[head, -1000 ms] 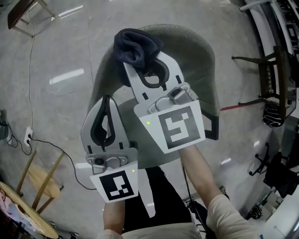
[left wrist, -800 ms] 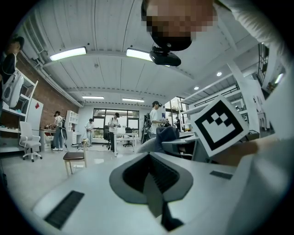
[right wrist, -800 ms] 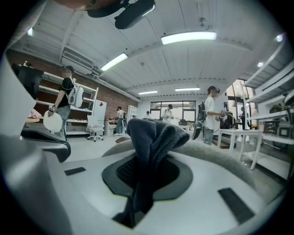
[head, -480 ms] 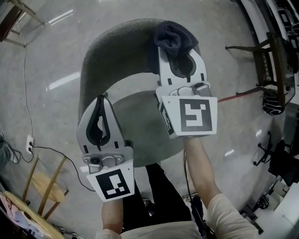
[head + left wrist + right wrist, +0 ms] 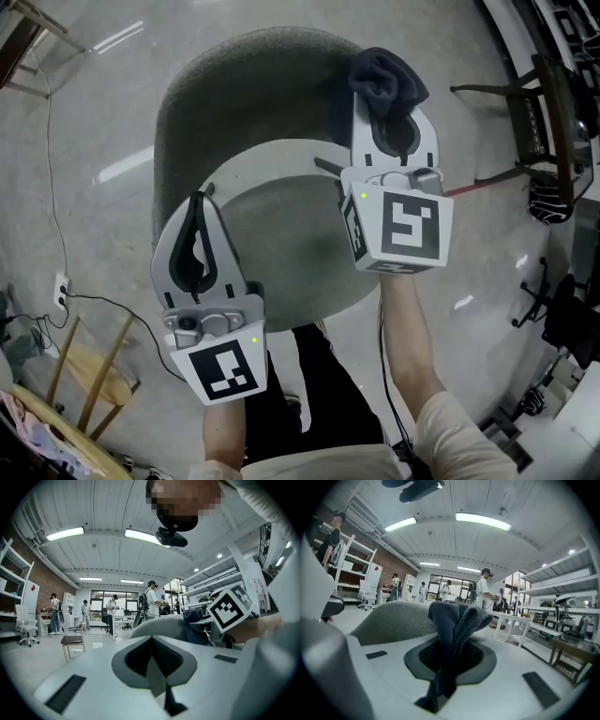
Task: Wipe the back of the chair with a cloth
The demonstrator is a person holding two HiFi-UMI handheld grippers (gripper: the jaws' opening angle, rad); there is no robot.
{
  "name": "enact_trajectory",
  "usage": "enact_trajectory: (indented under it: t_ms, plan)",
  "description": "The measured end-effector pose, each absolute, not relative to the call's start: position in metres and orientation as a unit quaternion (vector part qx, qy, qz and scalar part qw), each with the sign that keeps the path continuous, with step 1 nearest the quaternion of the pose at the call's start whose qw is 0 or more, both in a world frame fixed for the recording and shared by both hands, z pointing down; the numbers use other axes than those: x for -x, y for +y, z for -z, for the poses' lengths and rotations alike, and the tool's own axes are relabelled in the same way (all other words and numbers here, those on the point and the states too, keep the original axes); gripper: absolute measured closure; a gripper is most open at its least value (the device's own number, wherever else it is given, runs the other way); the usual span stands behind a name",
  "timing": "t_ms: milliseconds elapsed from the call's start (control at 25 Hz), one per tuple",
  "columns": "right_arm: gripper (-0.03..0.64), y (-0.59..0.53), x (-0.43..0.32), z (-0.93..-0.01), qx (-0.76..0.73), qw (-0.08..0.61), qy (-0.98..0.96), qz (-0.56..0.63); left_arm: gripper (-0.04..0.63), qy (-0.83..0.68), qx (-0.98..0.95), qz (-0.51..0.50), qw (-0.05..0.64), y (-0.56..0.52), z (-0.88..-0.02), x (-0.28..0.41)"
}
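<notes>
A grey upholstered chair (image 5: 253,103) with a curved back stands below me, its round seat (image 5: 281,253) toward my legs. My right gripper (image 5: 392,122) is shut on a dark blue cloth (image 5: 386,80), which bunches against the right end of the chair back. In the right gripper view the cloth (image 5: 452,634) hangs between the closed jaws, with the chair back (image 5: 393,618) just behind it. My left gripper (image 5: 199,239) is shut with nothing in it, held over the left edge of the seat. In the left gripper view the chair back (image 5: 159,623) and the cloth (image 5: 194,625) show ahead.
A dark-framed chair (image 5: 534,141) stands at the right, a wooden stool (image 5: 84,366) at lower left, and a cable (image 5: 56,159) runs across the grey floor to a socket. Several people stand at desks in the distance (image 5: 112,611). My legs (image 5: 309,412) are next to the seat.
My right gripper has carried the cloth rightward along the top of the chair back, from its middle to its right end. The left gripper has barely moved.
</notes>
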State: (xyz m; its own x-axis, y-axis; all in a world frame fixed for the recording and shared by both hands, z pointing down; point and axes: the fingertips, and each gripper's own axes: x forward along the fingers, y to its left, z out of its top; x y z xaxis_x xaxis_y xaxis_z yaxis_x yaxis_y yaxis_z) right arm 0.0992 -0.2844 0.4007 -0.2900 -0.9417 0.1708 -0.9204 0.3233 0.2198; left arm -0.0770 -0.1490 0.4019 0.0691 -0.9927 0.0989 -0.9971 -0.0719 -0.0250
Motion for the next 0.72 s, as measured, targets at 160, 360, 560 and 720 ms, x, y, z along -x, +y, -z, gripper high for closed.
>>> enact_trajectory:
  t_ms: [160,360,560,720]
  plan:
    - [0.558,-0.274,-0.084,-0.398,-0.561,0.129,-0.816,0.046,0.58,-0.686,-0.726,-0.041,0.025,-0.143,-0.405,0.08]
    - [0.558,-0.224,-0.003,-0.401,-0.43,0.061,-0.901,0.018,0.58,-0.702,-0.709,-0.038,0.044,-0.131,-0.414,0.095]
    - [0.558,-0.184,0.072,-0.427,-0.329,0.051,-0.942,-0.028,0.58,-0.714,-0.696,-0.052,0.049,-0.111,-0.421,0.112]
    - [0.558,-0.172,0.108,-0.446,-0.267,0.073,-0.96,-0.04,0.58,-0.716,-0.694,-0.057,0.054,-0.104,-0.427,0.117]
